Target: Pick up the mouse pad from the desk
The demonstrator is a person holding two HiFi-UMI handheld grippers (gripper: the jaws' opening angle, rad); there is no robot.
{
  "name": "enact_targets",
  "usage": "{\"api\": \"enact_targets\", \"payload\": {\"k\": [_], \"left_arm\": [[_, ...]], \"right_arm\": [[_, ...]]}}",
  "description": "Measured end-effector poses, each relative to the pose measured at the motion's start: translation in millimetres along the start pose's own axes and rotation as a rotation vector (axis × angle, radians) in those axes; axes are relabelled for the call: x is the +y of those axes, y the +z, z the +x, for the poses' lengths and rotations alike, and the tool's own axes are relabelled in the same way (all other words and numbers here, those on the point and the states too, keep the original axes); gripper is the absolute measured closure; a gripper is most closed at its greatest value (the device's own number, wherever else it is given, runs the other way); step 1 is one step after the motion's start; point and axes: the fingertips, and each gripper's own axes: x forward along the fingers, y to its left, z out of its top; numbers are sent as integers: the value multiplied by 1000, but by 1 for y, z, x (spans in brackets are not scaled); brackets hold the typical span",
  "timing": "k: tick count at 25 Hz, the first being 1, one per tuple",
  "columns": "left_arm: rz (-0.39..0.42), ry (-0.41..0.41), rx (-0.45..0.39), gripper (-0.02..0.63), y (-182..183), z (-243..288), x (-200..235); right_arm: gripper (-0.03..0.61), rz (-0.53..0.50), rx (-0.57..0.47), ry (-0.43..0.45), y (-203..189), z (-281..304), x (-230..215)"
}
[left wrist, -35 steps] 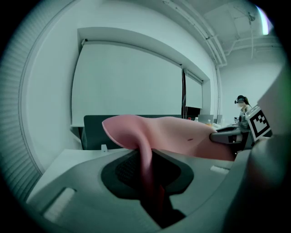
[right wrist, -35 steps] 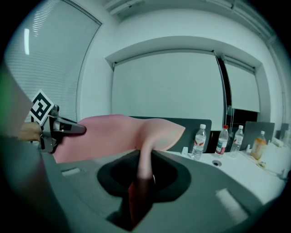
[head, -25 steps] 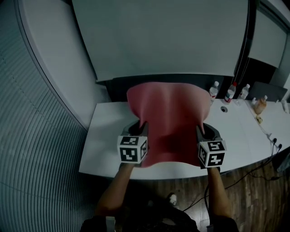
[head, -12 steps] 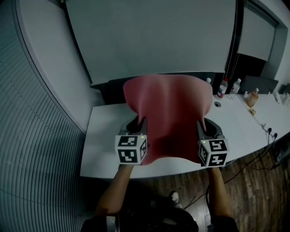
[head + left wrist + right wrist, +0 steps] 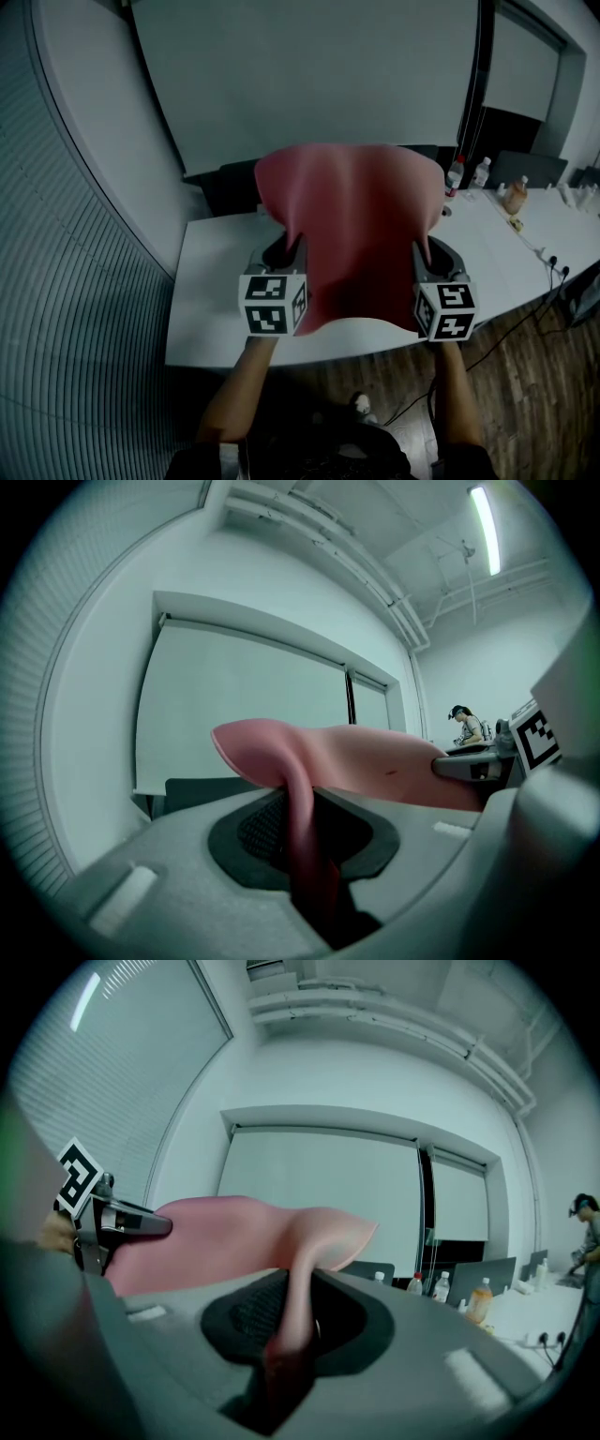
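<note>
A large pink mouse pad (image 5: pixel 361 230) hangs in the air above the white desk (image 5: pixel 220 281), stretched between my two grippers and sagging in the middle. My left gripper (image 5: pixel 298 251) is shut on its left edge, and the pad (image 5: pixel 309 846) runs as a thin strip between the jaws. On the other side my right gripper (image 5: pixel 418 253) is shut on the right edge, where the pad (image 5: pixel 295 1312) is pinched the same way. Its far corners curl upward and hide the desk behind.
Several bottles (image 5: pixel 469 173) stand at the desk's far right, with cables (image 5: pixel 553 267) over the right edge. Dark chair backs (image 5: pixel 225 183) and a white screen (image 5: pixel 309 75) are behind the desk. A curved slatted wall (image 5: pixel 66 309) stands left. A person (image 5: pixel 466 726) stands far off.
Both grippers have risen with the mouse pad, which now hangs higher above the desk. The grip on each edge is unchanged.
</note>
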Motion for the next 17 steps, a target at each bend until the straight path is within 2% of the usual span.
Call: {"api": "enact_targets", "payload": {"k": [17], "left_arm": [[0,-5,-4,535,4,-4,3]], "right_arm": [[494,-3,-4,-20,6,-2,1]]}}
